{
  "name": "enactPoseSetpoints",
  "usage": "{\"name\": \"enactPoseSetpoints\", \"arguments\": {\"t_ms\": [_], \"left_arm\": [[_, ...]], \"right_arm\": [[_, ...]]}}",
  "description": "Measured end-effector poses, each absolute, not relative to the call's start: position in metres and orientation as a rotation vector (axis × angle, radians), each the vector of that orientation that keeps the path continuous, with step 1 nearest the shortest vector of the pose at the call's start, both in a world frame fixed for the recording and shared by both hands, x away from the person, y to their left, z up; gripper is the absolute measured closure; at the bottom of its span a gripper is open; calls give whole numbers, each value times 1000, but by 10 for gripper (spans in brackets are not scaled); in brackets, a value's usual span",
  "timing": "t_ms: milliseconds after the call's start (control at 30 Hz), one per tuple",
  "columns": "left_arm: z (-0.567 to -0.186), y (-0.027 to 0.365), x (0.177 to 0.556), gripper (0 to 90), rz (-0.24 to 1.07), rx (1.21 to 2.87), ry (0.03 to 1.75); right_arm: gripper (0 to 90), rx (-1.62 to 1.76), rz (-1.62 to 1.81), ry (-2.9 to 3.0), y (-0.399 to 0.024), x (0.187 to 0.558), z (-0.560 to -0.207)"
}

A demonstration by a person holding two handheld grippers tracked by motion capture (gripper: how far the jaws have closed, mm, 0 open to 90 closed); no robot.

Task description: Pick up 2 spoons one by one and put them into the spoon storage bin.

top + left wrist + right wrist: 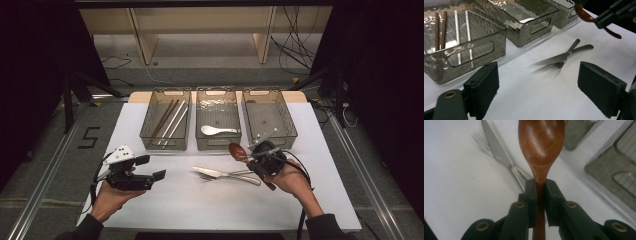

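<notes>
Now the right gripper [250,152] has its jaws clamped tight on the neck of a dark brown wooden spoon [238,150], the handle running down between the black pads while the bowl sticks out ahead. From the high view, the spoon hangs in the air off the white table [150,200], just in front of the near wall of the middle clear grey plastic bin [218,142], and its bowl points up and to the left. The right gripper view looks straight along it: bowl face up and the handle pinched at the centre.

Over on the left, the left gripper [155,167] sits low above the table with its jaws spread wide and nothing between them, held in the person's left hand [112,197].

On the table between the two grippers lie a silver table knife [212,172] and a silver fork [235,174], crossed over each other, knife on top as far as the left gripper view shows.

At the far side stand three bins in a row. The left bin [165,142] holds two brown chopsticks [164,118] and two white chopsticks [176,121]. The middle one holds a white ceramic soup spoon [216,130]. The right bin [280,137] has something small and pale at its near end, too blurred to name.
</notes>
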State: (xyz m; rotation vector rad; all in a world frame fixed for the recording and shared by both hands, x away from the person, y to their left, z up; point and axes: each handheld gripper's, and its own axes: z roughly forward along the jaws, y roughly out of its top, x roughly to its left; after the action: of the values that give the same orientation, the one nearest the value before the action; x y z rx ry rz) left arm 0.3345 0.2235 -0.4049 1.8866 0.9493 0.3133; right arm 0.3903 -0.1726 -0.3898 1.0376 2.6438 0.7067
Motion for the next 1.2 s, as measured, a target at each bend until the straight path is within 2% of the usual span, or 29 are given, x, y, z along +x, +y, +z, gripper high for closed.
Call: {"name": "enactPoseSetpoints", "arguments": {"t_ms": [367,1200], "left_arm": [[-405,228,331,157,315,1869,955],[-405,227,333,157,314,1866,948]], "right_arm": [[822,1087,771,2597,-154,433,-366],[822,1191,805,2544,-123,506,-347]]}}
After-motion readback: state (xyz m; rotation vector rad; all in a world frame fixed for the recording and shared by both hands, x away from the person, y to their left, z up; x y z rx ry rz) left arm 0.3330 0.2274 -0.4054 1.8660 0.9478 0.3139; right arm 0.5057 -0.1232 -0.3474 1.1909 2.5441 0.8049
